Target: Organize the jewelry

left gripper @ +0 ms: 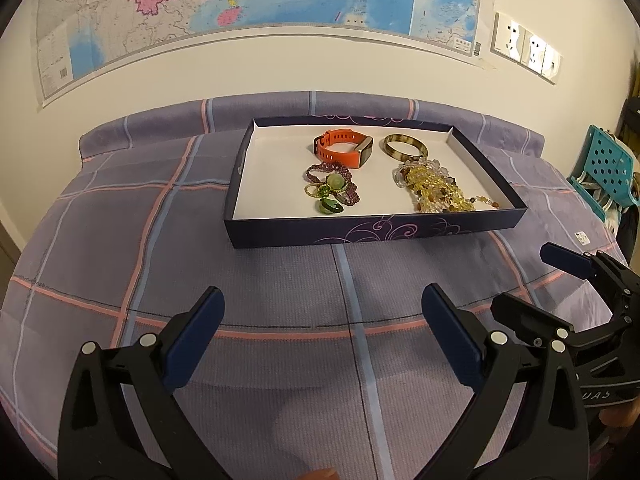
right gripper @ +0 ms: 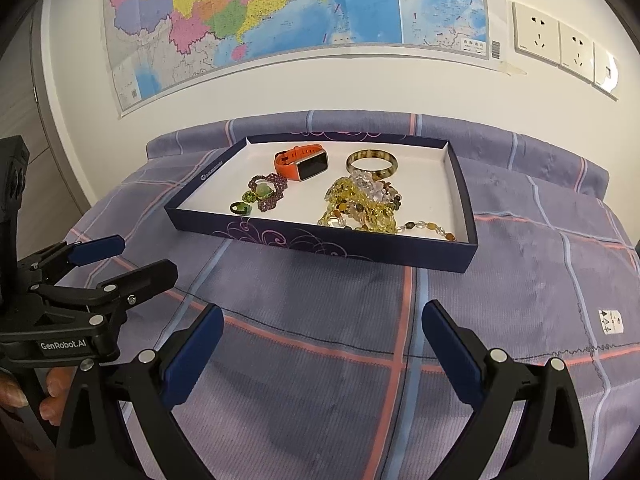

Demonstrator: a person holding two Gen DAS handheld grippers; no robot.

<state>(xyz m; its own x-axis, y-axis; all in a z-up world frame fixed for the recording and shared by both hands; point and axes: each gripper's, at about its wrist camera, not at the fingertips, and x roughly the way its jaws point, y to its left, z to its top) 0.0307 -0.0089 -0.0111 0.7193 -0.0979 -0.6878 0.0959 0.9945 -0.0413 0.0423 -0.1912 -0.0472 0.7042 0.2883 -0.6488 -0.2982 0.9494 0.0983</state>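
Observation:
A shallow dark blue box (left gripper: 360, 234) (right gripper: 320, 242) with a white floor lies on the checked bedspread. Inside it are an orange smartwatch (left gripper: 344, 148) (right gripper: 302, 162), a brown bangle (left gripper: 405, 146) (right gripper: 372, 164), a purple bead bracelet with green stones (left gripper: 332, 186) (right gripper: 262, 192) and a heap of yellow and clear bead strands (left gripper: 436, 190) (right gripper: 366, 204). My left gripper (left gripper: 322, 328) (right gripper: 120, 258) hovers open in front of the box, holding nothing. My right gripper (right gripper: 322, 340) (left gripper: 532, 280) is open and empty too, just to the right of the left one.
The purple checked bedspread (left gripper: 120, 240) runs back to a white wall with a large map (left gripper: 240, 4) and wall sockets (right gripper: 560, 46). A teal perforated chair (left gripper: 608, 168) stands at the far right. A hand (right gripper: 28, 392) grips the left tool's handle.

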